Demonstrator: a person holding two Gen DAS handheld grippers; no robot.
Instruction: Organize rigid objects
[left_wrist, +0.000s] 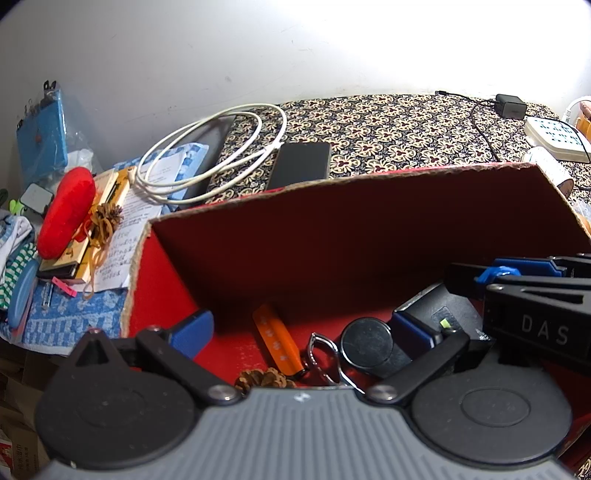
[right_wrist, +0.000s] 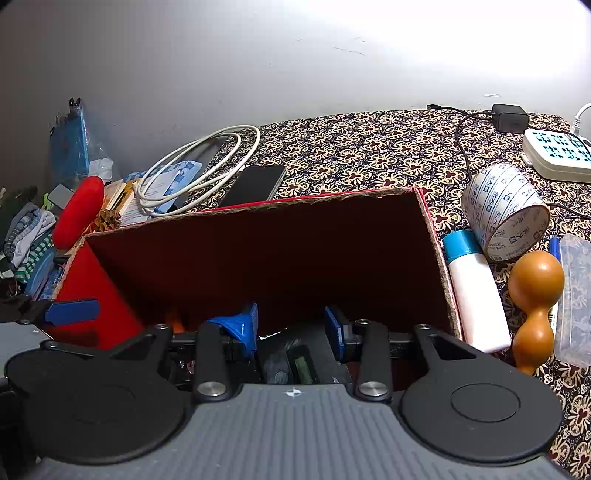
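Observation:
A red cardboard box (left_wrist: 332, 236) (right_wrist: 258, 258) stands on the patterned cloth. On its floor lie an orange tool (left_wrist: 275, 338), a black cylinder (left_wrist: 365, 341), a metal key ring (left_wrist: 321, 350), a pine cone (left_wrist: 264, 380) and a dark grey device (left_wrist: 432, 306) (right_wrist: 295, 354). My left gripper (left_wrist: 301, 328) hangs open over the box with nothing between its blue pads. My right gripper (right_wrist: 291, 326) reaches in from the right, and its blue pads sit against both sides of the dark grey device. The right gripper (left_wrist: 517, 280) also shows in the left wrist view.
Behind the box lie a black phone (right_wrist: 255, 184) and a coiled white cable (right_wrist: 199, 170). Right of it are a white bottle (right_wrist: 476, 295), a tape roll (right_wrist: 506, 218), a wooden gourd (right_wrist: 535, 302), a clear plastic case (right_wrist: 576, 295) and a power strip (right_wrist: 557, 151). Books and a red case (left_wrist: 66, 210) crowd the left.

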